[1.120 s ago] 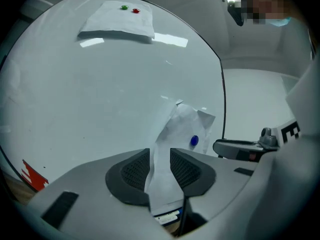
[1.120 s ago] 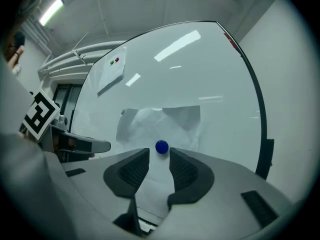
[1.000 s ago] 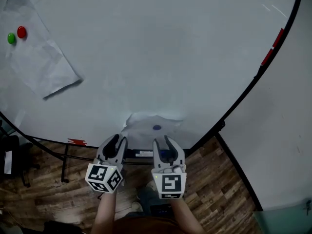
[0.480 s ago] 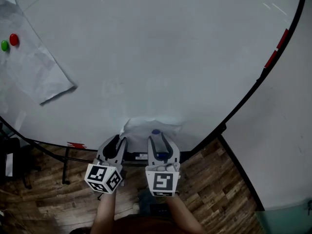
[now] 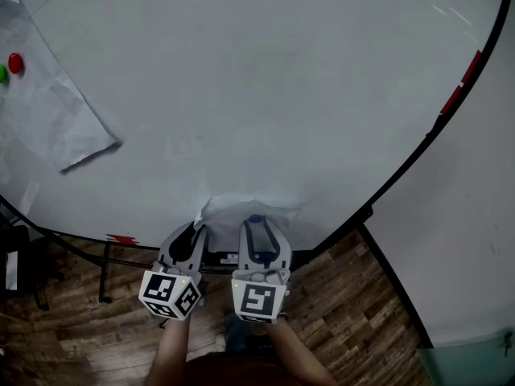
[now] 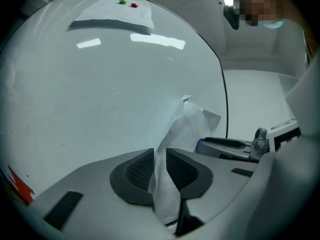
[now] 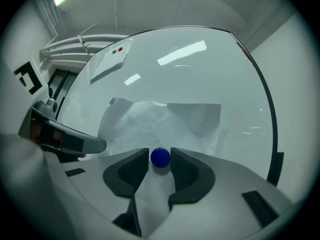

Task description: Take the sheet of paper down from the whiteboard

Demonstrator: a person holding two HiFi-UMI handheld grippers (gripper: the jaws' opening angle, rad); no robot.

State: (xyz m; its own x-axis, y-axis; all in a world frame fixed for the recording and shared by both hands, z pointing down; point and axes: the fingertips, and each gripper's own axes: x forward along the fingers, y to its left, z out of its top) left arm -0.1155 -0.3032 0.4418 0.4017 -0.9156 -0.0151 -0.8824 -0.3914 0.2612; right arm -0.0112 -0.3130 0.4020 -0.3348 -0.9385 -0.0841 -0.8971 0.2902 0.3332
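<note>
A crumpled white sheet of paper [image 5: 229,212] hangs low on the whiteboard [image 5: 265,95], pinned by a blue magnet [image 5: 256,218]. My left gripper [image 5: 195,232] points level at the sheet's left edge. In the left gripper view the paper [image 6: 187,126] runs between the closing jaws of that gripper [image 6: 160,166], and the pads do not clamp it. My right gripper [image 5: 257,225] straddles the magnet. In the right gripper view the blue magnet [image 7: 160,157] sits between the tips of this gripper [image 7: 160,161], whose jaws are closing, with a thin gap still showing.
A second sheet [image 5: 48,111] hangs at the board's upper left under a red magnet [image 5: 15,63]. The board's dark frame [image 5: 418,139] curves down the right, with a white wall [image 5: 475,215] beyond. Below are stand legs [image 5: 105,272] and wooden floor [image 5: 354,296].
My right gripper slid left and forward until its jaws came round the blue magnet. The left gripper stayed at the sheet's left edge.
</note>
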